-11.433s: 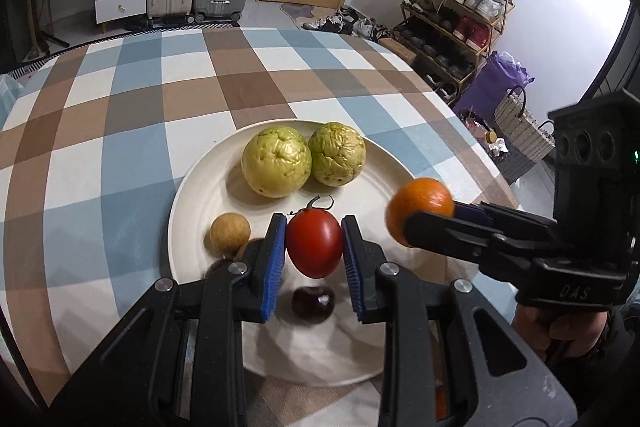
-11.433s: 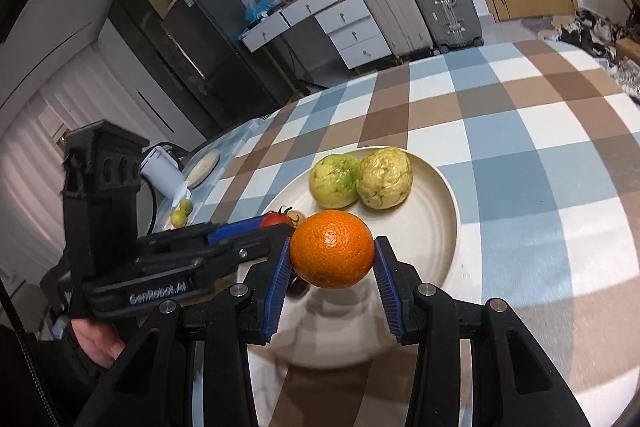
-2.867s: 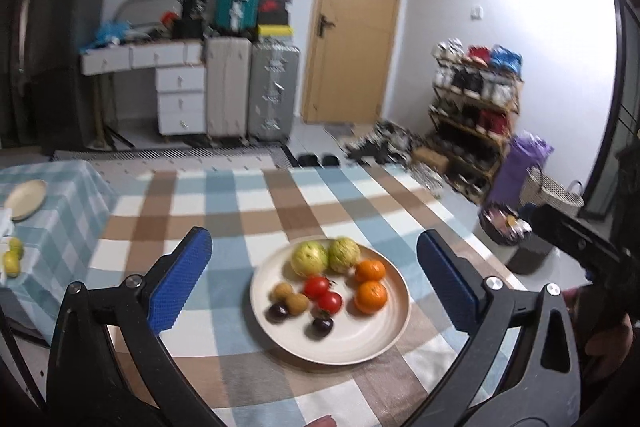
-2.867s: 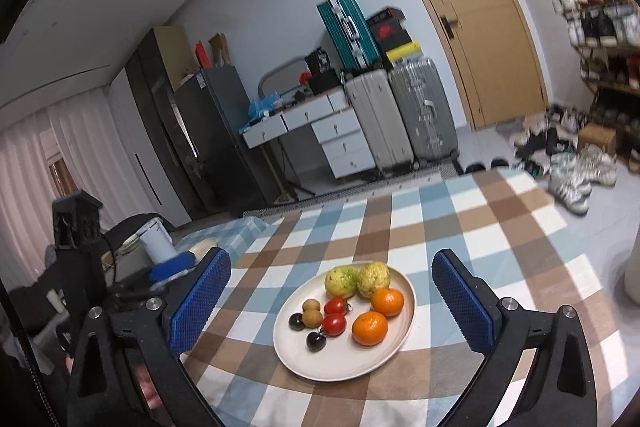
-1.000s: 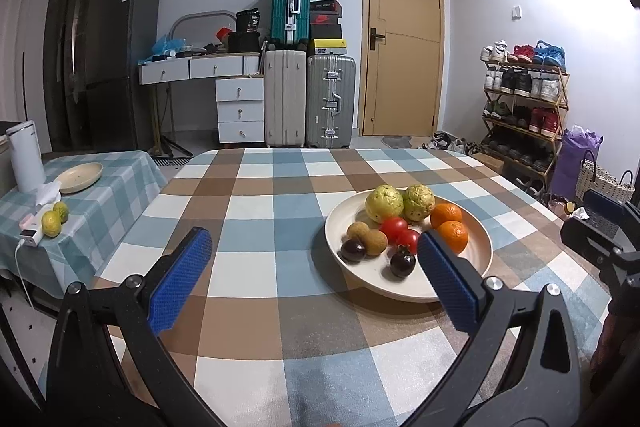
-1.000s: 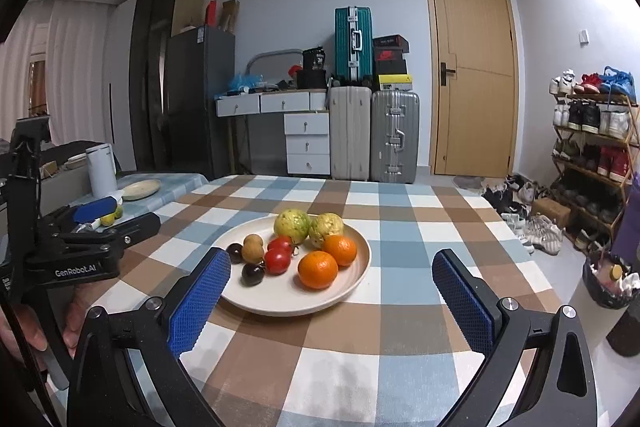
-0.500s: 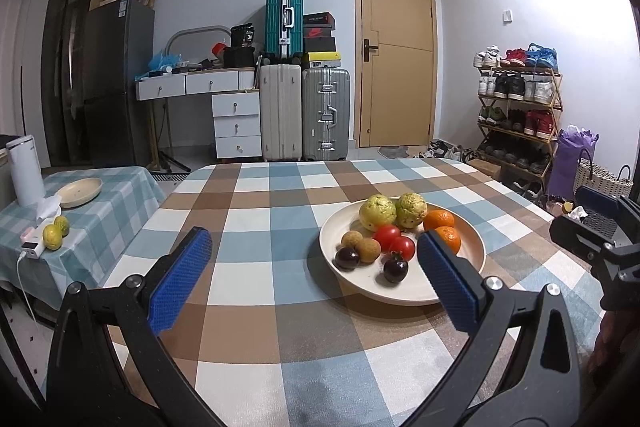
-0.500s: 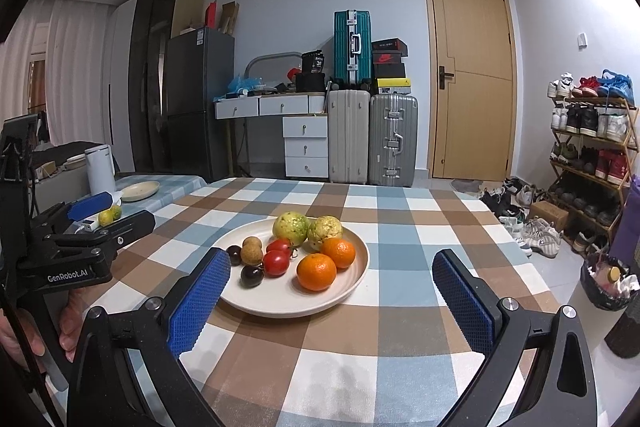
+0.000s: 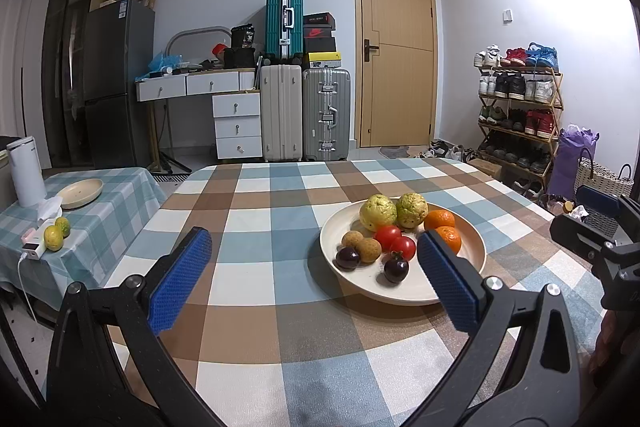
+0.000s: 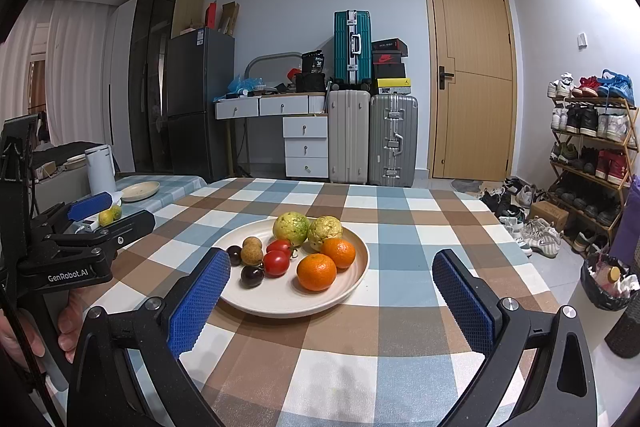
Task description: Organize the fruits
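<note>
I see the plate (image 10: pixel 356 277) mid-frame holding guavas (image 10: pixel 291 225), oranges (image 10: pixel 316 271), tomatoes (image 10: pixel 277 263); my left gripper (image 9: pixel 316 279) and right gripper (image 10: pixel 330 301) gape wide, empty.

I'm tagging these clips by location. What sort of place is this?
Most likely a lived-in home, a dining area near the entry: a checked-cloth table with a plate of fruit, a shoe rack beside the wooden door, and a fridge.
</note>
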A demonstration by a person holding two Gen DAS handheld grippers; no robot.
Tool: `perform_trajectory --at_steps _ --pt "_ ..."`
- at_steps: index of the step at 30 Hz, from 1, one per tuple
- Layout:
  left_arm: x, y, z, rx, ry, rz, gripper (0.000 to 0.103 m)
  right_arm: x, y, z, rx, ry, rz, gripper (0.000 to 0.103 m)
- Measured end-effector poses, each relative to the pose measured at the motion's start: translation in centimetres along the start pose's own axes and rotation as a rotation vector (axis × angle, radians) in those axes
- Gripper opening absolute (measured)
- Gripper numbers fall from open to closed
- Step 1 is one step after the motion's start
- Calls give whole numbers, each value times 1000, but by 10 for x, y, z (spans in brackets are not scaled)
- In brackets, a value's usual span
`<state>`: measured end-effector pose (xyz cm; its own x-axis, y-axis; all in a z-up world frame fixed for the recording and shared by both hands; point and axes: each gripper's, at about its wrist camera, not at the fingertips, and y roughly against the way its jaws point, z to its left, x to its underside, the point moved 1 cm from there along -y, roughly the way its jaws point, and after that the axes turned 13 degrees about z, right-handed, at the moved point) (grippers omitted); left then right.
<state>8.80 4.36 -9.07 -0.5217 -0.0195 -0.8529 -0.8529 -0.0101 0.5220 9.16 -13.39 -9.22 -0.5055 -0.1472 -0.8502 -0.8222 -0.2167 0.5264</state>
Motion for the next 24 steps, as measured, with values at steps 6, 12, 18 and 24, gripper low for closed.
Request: perform_trajectory --at_steps 6,12,18,24 --pt "0 1 1 0 0 0 102 0 0 0 0 0 0 103" --pt "0 0 0 -2 1 0 103 0 0 0 0 0 0 103" --pt "0 -1 3 -8 5 -1 103 0 0 0 0 0 0 103" --pt "0 -1 2 -7 4 -1 103 0 0 0 0 0 0 103"
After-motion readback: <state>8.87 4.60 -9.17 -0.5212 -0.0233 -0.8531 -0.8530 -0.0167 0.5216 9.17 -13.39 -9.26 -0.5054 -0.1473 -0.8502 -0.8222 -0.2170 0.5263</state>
